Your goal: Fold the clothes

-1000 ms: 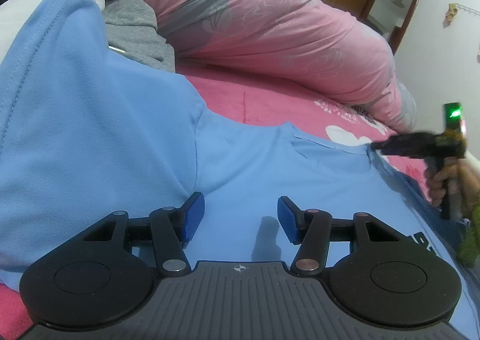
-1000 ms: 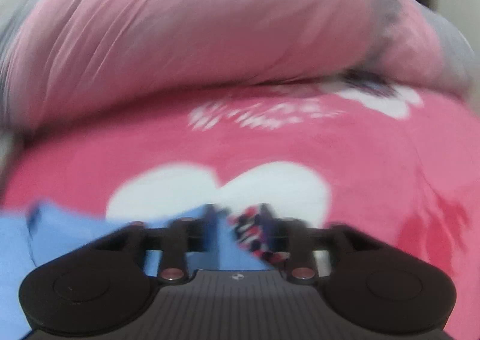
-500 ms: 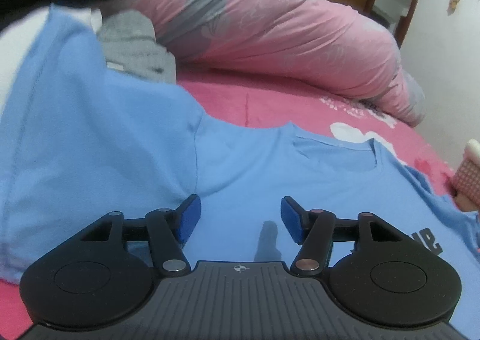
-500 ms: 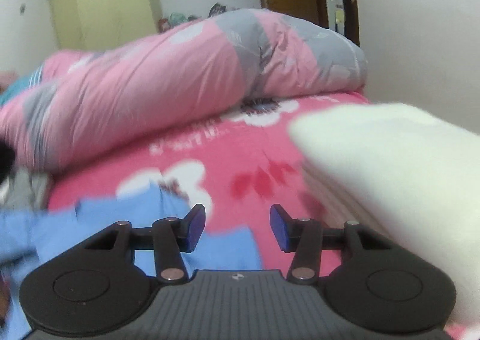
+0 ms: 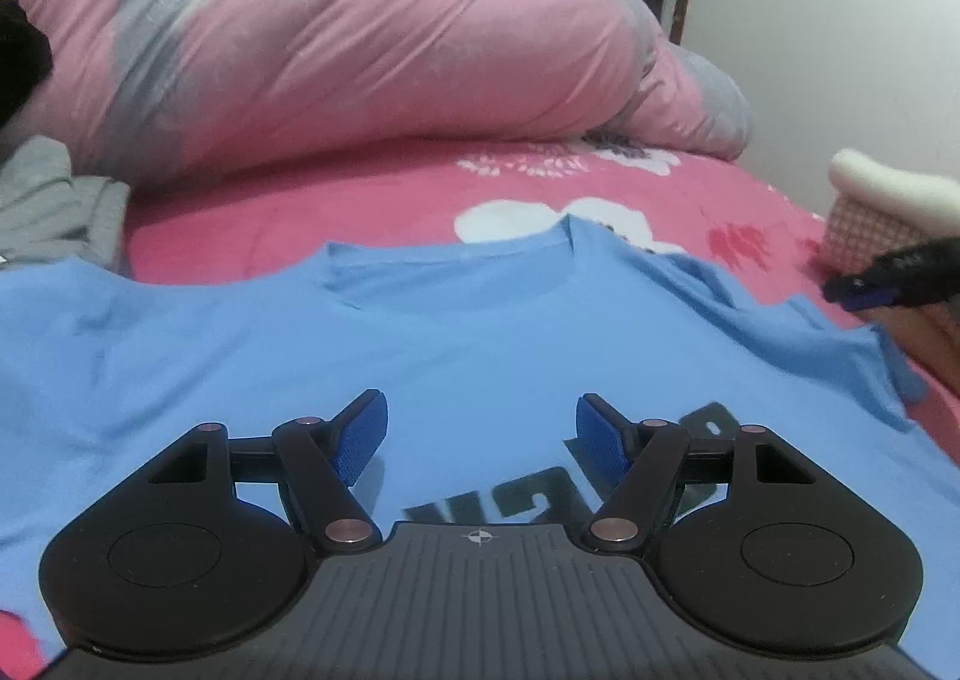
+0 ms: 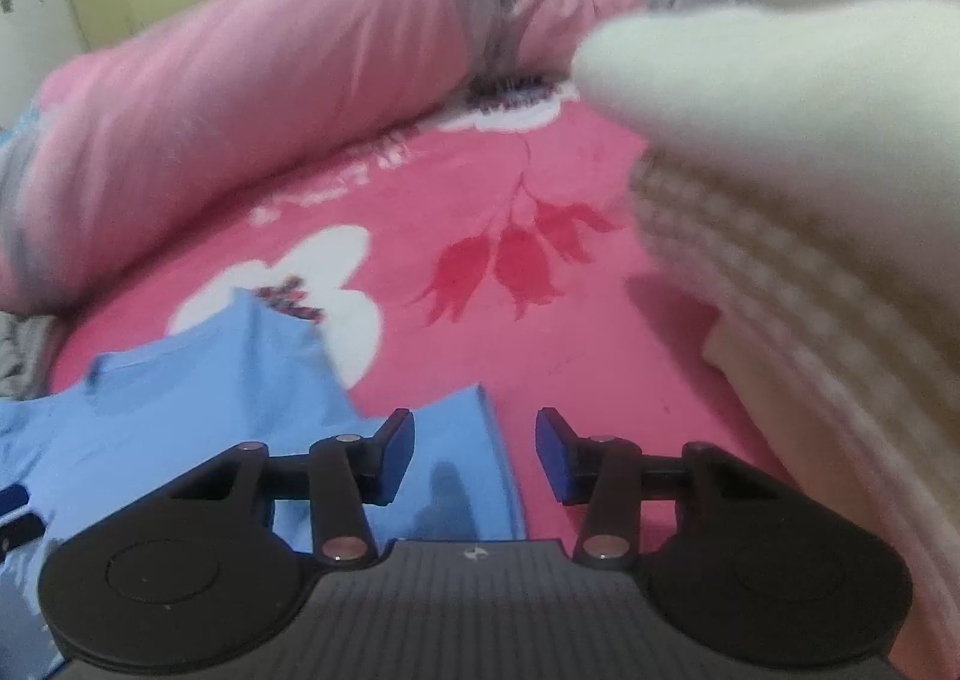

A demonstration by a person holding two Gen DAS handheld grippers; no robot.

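Note:
A light blue T-shirt [image 5: 480, 332] with dark lettering lies front up on the pink flowered bed sheet [image 5: 300, 212], collar away from me. My left gripper [image 5: 480, 434] hovers over its chest. Its jaws are opening, with nothing between them. My right gripper [image 6: 474, 452] is over the edge of the shirt's sleeve [image 6: 456, 440], where blue cloth meets sheet. Its jaws are apart and closing a little, and the pads press on nothing. In the left wrist view the right gripper's fingertip [image 5: 864, 284] shows at the right edge, with a hand [image 5: 924, 332] under it.
A rolled pink and grey duvet [image 5: 360, 50] lies along the far side of the bed. A grey garment [image 5: 54, 200] sits at the left. A stack of folded cream and pink checked cloth [image 6: 810, 200] rises close on the right of the right gripper.
The left view has swung right across the shirt and its jaws have widened. The right gripper, blurred with cloth between its fingers a second ago, now stands open farther right beside the folded stack.

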